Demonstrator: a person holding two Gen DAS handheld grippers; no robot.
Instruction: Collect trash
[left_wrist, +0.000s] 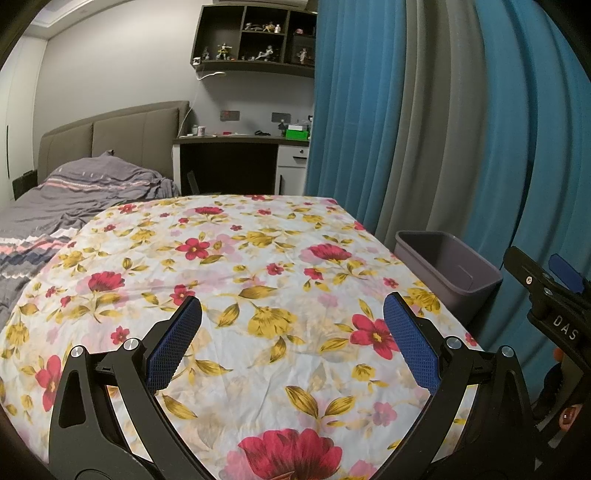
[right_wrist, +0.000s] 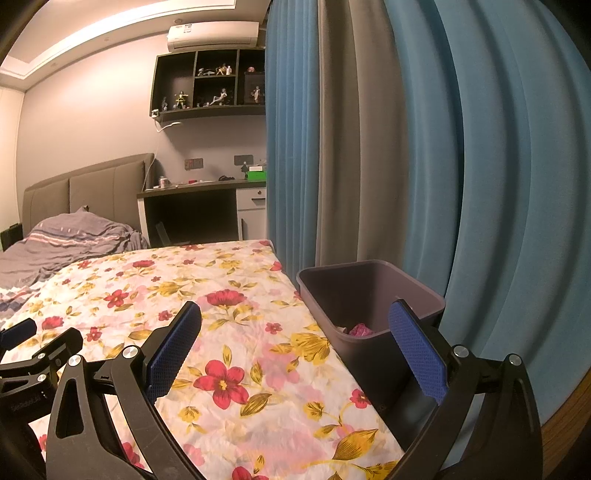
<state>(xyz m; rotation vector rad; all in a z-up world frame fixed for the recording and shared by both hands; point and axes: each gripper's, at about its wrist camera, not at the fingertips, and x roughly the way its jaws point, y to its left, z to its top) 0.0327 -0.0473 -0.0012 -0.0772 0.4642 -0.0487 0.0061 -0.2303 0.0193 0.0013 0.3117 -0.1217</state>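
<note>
Trash looks all picked up

Pink trash (right_wrist: 360, 329) sits inside the bin (right_wrist: 413, 284); the flowery cloth (left_wrist: 258, 266) beside the bin looks bare. Left gripper (left_wrist: 291, 328) and right gripper (right_wrist: 295, 332) are wide, holding nothing.

Layout. A cloth-covered table (right_wrist: 236, 332) fills the lower centre of both views. A bin (right_wrist: 369, 295) stands just beside its right edge, with crumpled trash (right_wrist: 360, 329) inside. Curtains (right_wrist: 369, 147) hang behind the bin, at right. A bed (left_wrist: 74, 192) lies behind the table at left; a desk (left_wrist: 229, 147) and wall shelf (left_wrist: 255, 40) sit upper centre.
</note>
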